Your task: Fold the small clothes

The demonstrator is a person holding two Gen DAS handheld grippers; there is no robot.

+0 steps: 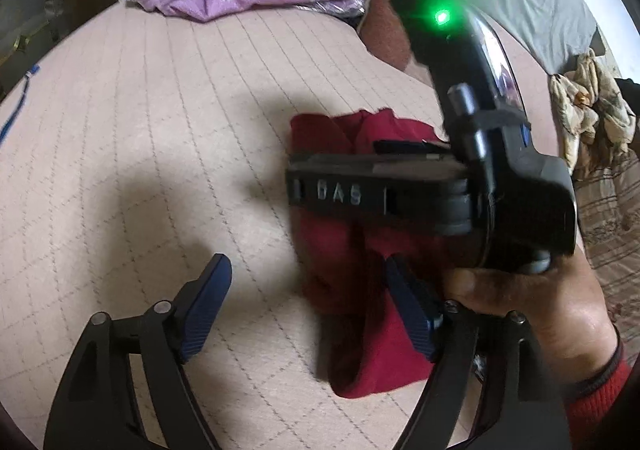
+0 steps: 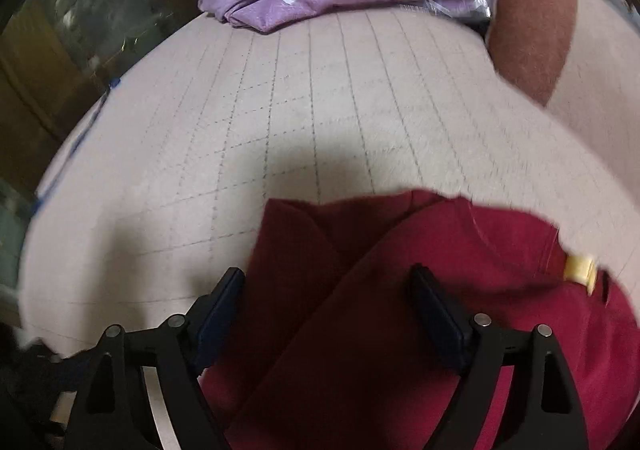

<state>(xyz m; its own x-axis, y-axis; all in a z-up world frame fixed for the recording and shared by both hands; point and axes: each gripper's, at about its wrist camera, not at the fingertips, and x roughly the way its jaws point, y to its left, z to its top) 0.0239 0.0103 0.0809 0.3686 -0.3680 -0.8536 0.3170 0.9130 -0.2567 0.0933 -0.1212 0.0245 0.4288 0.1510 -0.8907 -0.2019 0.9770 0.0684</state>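
Both grippers spread above a folded red garment [image 2: 400,290] on a quilted bed [image 1: 160,129]. Only the right wrist view shows its yellow tag [image 2: 579,269]; the left gripper [image 1: 308,306] view shows the right gripper [image 1: 360,173] in a hand [image 1: 532,306].

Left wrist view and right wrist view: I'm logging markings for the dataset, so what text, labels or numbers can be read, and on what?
"GAS": raised letters on the black body of the right gripper; first letter blurred, uncertain.
Yellow tag on the red garment: no print readable.
Nothing else bears text.

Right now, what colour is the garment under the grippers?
Dark red garment, with a yellow tag; clearest in the right wrist view.
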